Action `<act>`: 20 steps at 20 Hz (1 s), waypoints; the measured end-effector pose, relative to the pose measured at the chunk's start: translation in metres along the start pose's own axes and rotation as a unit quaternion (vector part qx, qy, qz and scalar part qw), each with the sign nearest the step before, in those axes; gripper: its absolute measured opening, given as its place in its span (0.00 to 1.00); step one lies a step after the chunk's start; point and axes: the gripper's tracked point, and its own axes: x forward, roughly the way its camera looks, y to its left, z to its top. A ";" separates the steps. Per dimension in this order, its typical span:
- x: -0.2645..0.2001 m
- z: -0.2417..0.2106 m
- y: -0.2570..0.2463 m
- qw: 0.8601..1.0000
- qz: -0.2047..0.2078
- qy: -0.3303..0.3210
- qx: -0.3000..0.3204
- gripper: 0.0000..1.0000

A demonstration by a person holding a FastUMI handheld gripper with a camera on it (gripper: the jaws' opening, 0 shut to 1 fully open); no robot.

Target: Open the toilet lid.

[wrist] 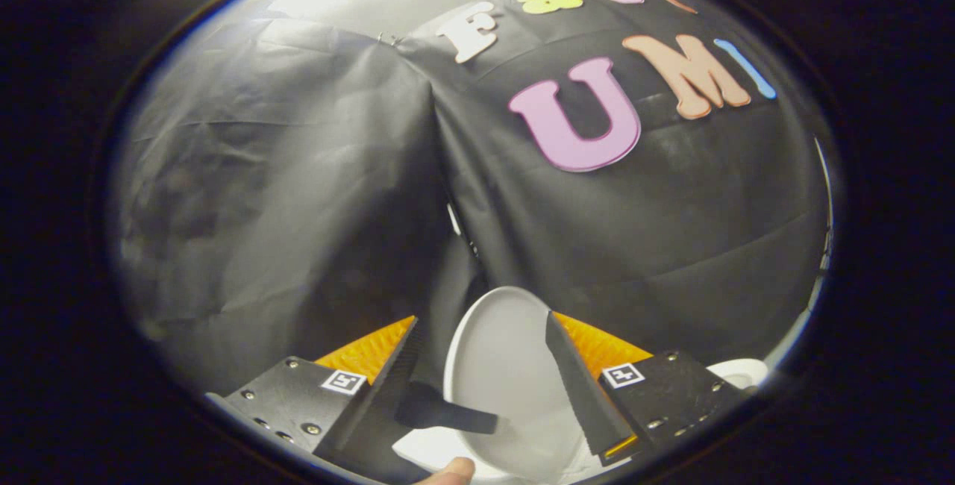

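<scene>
White plastic, the lid (501, 365) stands raised and tilted between the fingers (586, 388) of the gripper (481, 336), whose jaws are spread wide with neither pressing on it. Just below, a fingertip (451, 471) touches the bowl's rim (421, 451). Beyond the lid hangs the black cloth wall (298, 194), creased, with a seam down its middle.

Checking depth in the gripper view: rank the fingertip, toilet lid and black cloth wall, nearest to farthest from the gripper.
Gripper fingers open.
1. Fingertip, low between the fingers.
2. Toilet lid, raised, between the fingers and just ahead.
3. Black cloth wall, beyond the lid.
</scene>
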 end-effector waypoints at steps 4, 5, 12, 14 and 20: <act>-0.035 0.048 -0.045 0.998 -0.046 -0.035 -0.032 0.99; -0.046 0.058 -0.061 0.996 -0.063 -0.042 -0.041 0.99; -0.160 0.123 -0.188 0.971 -0.201 -0.101 -0.084 0.99; -0.194 0.133 -0.225 0.958 -0.247 -0.100 -0.106 0.99; -0.302 0.139 -0.307 0.924 -0.343 -0.098 -0.141 0.99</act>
